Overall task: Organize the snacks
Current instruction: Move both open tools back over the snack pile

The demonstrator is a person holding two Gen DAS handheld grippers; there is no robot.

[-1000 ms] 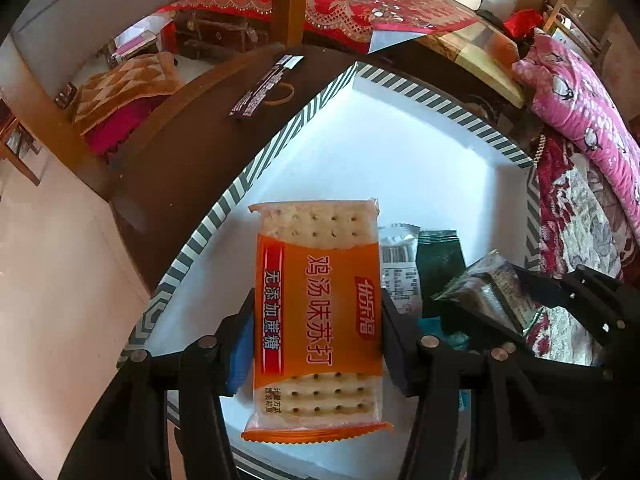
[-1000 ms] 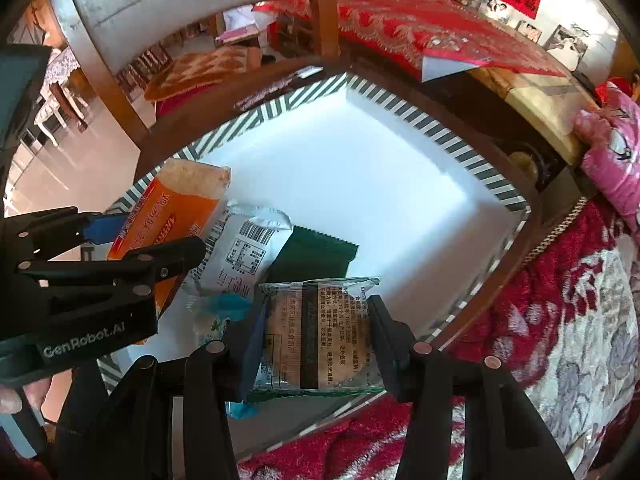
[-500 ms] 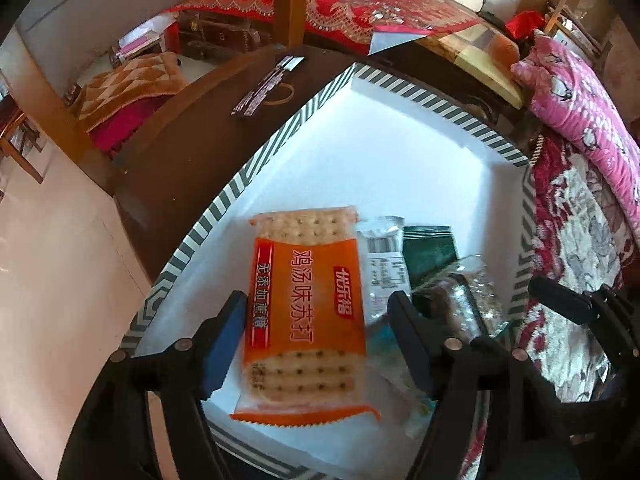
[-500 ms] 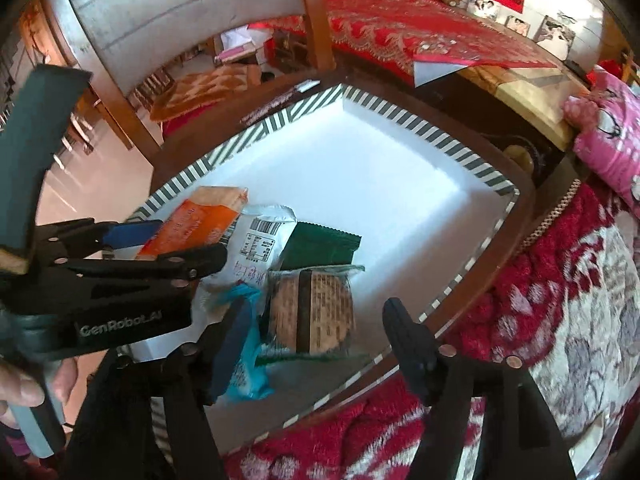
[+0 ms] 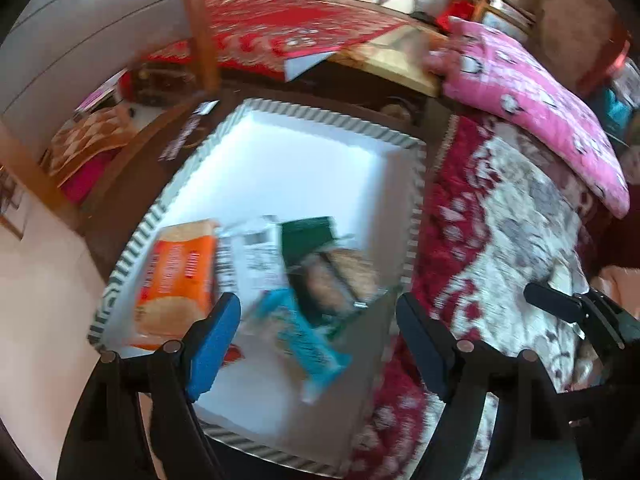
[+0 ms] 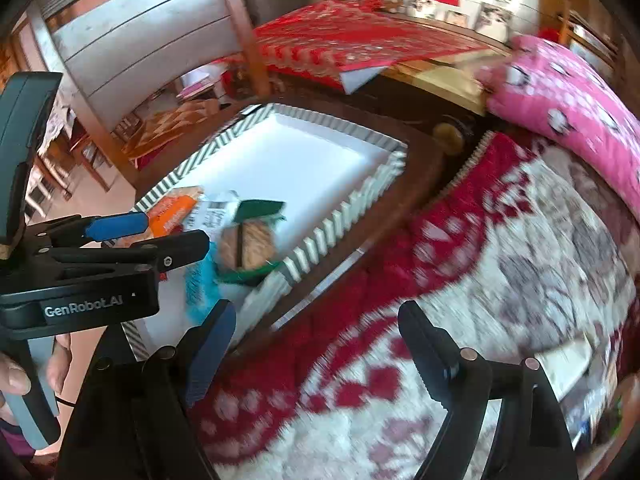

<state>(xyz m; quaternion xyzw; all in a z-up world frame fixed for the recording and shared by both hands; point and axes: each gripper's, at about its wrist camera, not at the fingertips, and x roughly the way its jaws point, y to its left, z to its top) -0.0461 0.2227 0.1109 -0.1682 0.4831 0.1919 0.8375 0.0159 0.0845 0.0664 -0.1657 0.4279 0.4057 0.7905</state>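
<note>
Both tongs released, jaws just been opening, nothing between them. Snacks (image 5: 256, 264) lie in tray (image 5: 320, 116), ahead of left tongs (image 5: 320, 336); right tongs (image 6: 316, 344) over bedspread (image 6: 520, 260).

Both grippers were black plastic with round silver screw heads along their linkages. The left gripper (image 5: 318, 340) carried a blue pad on one finger (image 5: 212, 344) and a black one on the other, as did the right gripper (image 6: 316, 344). White "GenRobot.AI" lettering marked the left one's side, above a grey-blue handle wrapped by the person's fingers (image 6: 16, 376).
</note>
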